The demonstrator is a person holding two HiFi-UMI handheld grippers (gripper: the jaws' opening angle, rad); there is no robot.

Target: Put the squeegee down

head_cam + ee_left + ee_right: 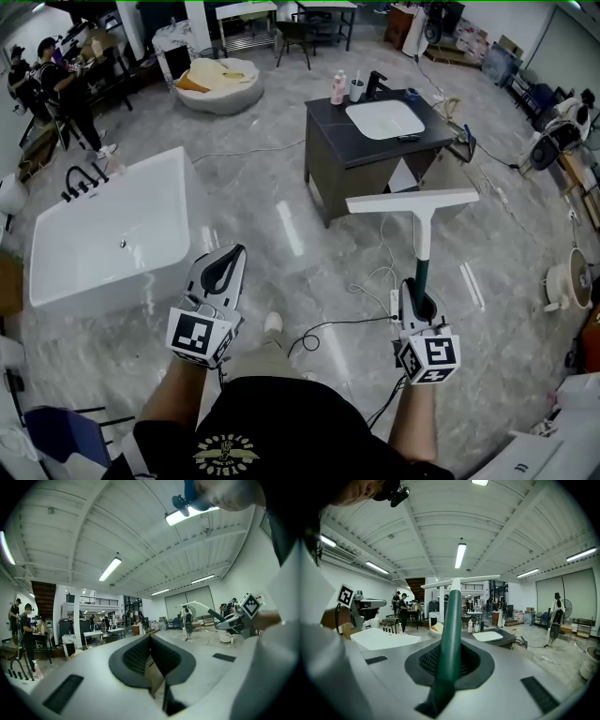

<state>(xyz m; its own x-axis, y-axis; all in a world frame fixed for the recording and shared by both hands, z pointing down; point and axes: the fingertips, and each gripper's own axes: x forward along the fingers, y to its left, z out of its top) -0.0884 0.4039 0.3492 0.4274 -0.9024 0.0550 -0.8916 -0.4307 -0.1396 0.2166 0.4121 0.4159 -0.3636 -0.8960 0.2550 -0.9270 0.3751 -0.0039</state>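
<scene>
The squeegee (421,234) is held upright by its handle, clamped in the right gripper (419,302), and is not yet put down; the left gripper (223,269) is seen closed and empty.

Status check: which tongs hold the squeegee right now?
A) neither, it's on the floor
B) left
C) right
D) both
C: the right tongs are closed on the handle of the squeegee, blade end up; the left tongs are shut with nothing between them.
</scene>
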